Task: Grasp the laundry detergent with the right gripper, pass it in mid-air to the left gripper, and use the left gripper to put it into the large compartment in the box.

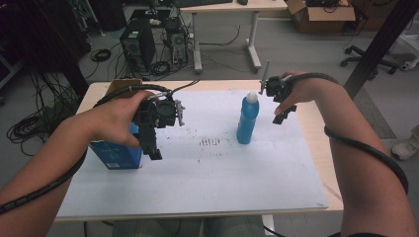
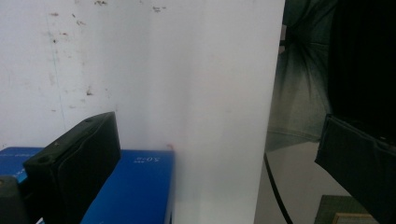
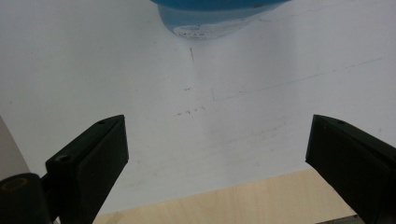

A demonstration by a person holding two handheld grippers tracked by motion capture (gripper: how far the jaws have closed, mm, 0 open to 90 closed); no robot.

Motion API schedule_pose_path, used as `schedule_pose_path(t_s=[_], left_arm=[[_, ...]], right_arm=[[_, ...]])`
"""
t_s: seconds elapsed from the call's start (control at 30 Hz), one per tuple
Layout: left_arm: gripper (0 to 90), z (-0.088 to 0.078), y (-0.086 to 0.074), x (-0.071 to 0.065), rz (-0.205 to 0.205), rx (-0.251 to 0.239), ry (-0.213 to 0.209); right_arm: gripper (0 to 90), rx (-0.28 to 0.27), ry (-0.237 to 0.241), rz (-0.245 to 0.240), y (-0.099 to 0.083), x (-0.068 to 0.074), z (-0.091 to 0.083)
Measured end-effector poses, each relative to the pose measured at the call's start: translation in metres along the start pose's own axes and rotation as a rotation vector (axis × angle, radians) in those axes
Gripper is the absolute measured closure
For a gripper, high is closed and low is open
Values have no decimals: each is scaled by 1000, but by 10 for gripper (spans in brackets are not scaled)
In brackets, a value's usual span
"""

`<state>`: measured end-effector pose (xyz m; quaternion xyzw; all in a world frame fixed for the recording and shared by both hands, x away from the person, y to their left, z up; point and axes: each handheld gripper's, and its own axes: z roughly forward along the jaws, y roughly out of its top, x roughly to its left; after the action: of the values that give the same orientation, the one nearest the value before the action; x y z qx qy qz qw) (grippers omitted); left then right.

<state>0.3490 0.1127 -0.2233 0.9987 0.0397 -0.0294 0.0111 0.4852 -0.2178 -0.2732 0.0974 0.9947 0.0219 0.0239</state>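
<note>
Blue bottle upright, capped; blue box shut; left tool, right tool gape, empty.

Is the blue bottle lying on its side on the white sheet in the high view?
No, the blue bottle stands upright on the white sheet, white cap up.

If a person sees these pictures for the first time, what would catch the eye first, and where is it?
Most striking is the blue bottle with a white cap, standing upright near the middle of the white sheet. At the sheet's left edge stands a blue box, with the left tongs open just above it. The right tongs hang open beside the bottle, to its right, not touching it.
</note>
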Motion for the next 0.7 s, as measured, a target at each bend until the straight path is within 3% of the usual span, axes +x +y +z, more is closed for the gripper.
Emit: schedule_pose_path(t_s=[0.37,0.7], left_arm=[[2,1,3,-1,5,5,0],[2,4,-1,-3,6,6,3]], right_arm=[[56,-14,1,10,-4,2,-1],[52,-51,12,11,-6,15,0]])
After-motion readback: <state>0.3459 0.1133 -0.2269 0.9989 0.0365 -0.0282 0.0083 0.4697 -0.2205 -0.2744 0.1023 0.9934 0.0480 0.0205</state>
